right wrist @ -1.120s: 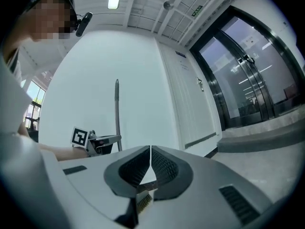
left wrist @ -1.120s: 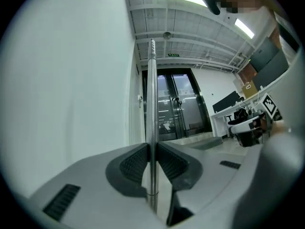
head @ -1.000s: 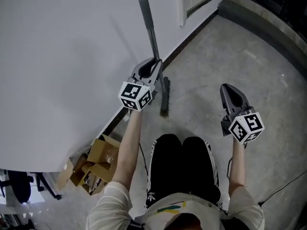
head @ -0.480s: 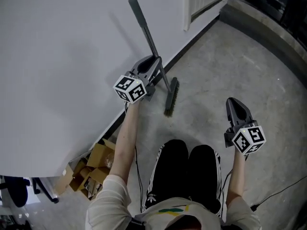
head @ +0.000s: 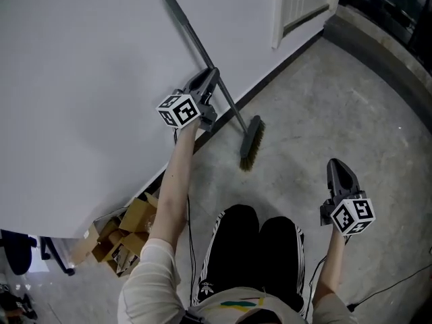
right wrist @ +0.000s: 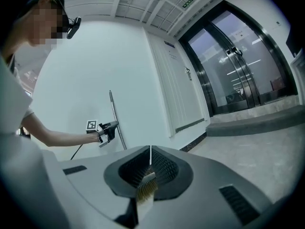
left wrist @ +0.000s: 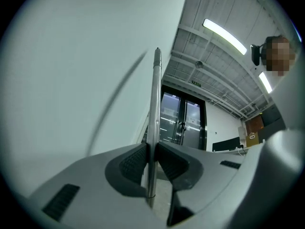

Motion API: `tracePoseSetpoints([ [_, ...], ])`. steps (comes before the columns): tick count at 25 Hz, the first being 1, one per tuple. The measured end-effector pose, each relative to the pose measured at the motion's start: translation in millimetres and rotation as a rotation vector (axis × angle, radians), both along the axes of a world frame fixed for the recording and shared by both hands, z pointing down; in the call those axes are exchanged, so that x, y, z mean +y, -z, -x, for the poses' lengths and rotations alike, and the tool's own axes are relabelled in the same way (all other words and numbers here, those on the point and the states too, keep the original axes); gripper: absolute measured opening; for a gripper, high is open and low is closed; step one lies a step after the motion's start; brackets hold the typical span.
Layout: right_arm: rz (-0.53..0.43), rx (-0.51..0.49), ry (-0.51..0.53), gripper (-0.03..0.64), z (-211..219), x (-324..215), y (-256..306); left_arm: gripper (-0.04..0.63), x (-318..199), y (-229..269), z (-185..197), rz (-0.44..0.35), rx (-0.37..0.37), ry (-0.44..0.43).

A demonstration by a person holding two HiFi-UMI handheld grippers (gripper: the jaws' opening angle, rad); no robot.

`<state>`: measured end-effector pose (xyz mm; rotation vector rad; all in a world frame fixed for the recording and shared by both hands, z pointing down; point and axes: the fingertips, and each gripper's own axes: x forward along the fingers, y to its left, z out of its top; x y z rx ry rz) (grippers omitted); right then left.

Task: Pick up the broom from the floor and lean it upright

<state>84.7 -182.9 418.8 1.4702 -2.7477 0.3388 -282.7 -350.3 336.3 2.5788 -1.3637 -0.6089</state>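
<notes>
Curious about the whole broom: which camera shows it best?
The head view: the broom shows end to end, left gripper clamped on its handle. The left gripper view shows only handle; the right gripper view shows it small and distant.

No legible text; green ceiling sign (left wrist: 196,83) too small to read

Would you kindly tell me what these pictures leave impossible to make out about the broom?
- Head view: whether the broom handle's tip touches the wall; the steep downward angle hides any gap.
- Left gripper view: the bristles, hidden behind the left claw.
- Right gripper view: most of the bristles, behind the right claw.
</notes>
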Motion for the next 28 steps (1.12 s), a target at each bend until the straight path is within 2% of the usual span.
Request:
tracePoseSetpoints([
  [5, -0.016, -0.016, -0.010, 0.018, -6.5, -1.6, 4.0, 0.115, -7.5, 0.5, 8.2, 0.018, 0.074, 0.011],
  [8, -0.026, -0.030, -0.008, 0.018, -10.0, -0.2, 12.1, 0.117, -8.7, 0.3, 3.1, 0.033, 0.102, -0.037],
  [11, -0.025, 0.003, 0.007, 0.018, -10.3, -0.6, 13.6, 0.121, -7.6, 2.6, -2.4, 0.034, 0.115, -0.074],
  [19, -0.013, 0.038, 0.009, 0.018, -0.6, 2.4, 4.3, 0.126, -4.4, -1.8, 8.3, 0.041, 0.180, -0.148],
  [23, -0.035, 0.094, 0.026, 0.018, 9.6, 2.0, 4.4, 0.129, -2.7, -4.1, 19.2, 0.045, 0.215, -0.169],
  [28, -0.046, 0.100, 0.043, 0.018, 16.8, 2.6, 8.5, 0.130, -0.4, -5.0, 15.2, 0.049, 0.258, -0.230],
])
